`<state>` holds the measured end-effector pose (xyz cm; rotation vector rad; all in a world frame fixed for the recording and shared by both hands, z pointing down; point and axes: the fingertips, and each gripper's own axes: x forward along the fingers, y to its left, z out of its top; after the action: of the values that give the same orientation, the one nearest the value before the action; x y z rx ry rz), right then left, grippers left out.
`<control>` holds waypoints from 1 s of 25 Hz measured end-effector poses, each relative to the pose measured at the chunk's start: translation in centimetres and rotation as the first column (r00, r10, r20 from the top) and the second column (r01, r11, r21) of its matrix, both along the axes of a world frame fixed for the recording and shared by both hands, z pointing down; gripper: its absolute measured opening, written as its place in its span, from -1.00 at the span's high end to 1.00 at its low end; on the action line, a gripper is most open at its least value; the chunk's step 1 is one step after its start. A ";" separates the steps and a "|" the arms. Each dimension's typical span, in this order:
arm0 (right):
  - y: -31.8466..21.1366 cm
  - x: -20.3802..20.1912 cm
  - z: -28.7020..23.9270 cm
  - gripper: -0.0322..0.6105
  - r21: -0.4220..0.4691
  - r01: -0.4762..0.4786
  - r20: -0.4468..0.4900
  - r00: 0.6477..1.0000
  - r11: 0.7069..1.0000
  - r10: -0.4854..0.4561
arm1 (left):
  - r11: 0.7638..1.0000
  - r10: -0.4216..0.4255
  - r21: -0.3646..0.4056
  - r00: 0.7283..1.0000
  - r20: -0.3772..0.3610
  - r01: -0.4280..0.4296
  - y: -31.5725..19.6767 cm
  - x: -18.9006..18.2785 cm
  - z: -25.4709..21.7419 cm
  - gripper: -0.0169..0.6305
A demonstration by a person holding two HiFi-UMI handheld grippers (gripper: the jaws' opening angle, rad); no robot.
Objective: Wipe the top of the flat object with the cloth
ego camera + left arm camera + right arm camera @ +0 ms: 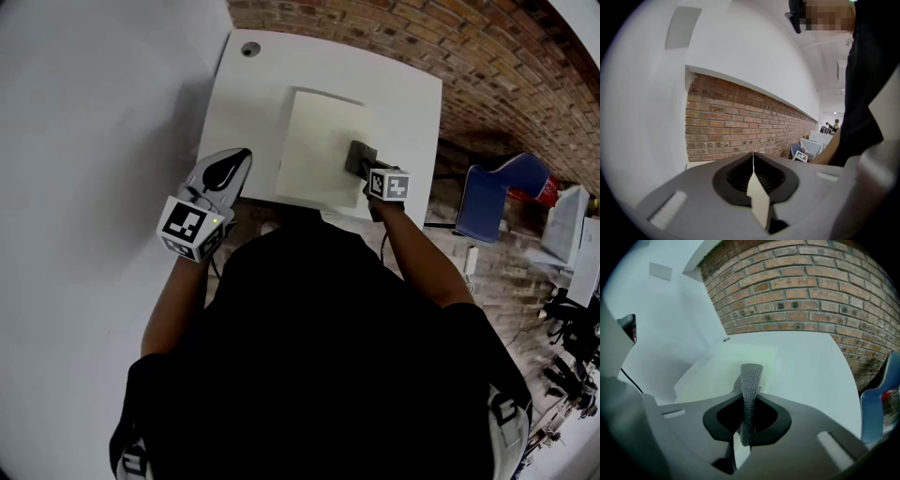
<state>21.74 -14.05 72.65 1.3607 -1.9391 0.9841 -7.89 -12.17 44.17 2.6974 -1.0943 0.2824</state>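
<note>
A flat object [314,141], a thin pale cream rectangle with a smooth matt top and crisp corners, lies on the white surface [403,103]. Its long axis runs away from the person toward the far edge, turned a little off the surface's own edges. A dark grey cloth [360,157] with a fine woven, gridded texture sits on the right part of that top, near the object's right edge. The right gripper [367,169] has its fingers pinching the cloth. In the right gripper view the cloth [751,380] shows as a narrow folded strip that stands up between the fingers and points forward over the pale sheet [740,357]. The left gripper [242,157] is held off the object, by the surface's near left corner, with its fingers [753,161] pressed together on nothing. A red-brown brick wall [450,47] with rough mortar lines runs behind the surface
</note>
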 end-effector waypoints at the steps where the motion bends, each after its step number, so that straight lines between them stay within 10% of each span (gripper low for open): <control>1: -0.1 -0.5 -0.7 0.86 0.012 0.011 0.010 1.000 1.000 -0.011 | 1.000 -0.005 0.006 1.000 -0.001 0.005 0.0 -0.2 -0.2 0.94; 25: 3.6 -21.9 -4.5 0.86 0.045 0.305 0.256 0.917 0.951 -0.306 | 0.990 -0.140 -0.003 0.990 0.027 0.140 5.5 -8.5 0.1 0.94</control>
<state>-0.16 -10.44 68.20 0.9230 -2.2642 1.0425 -16.37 -6.67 44.29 2.6036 -1.2822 0.2966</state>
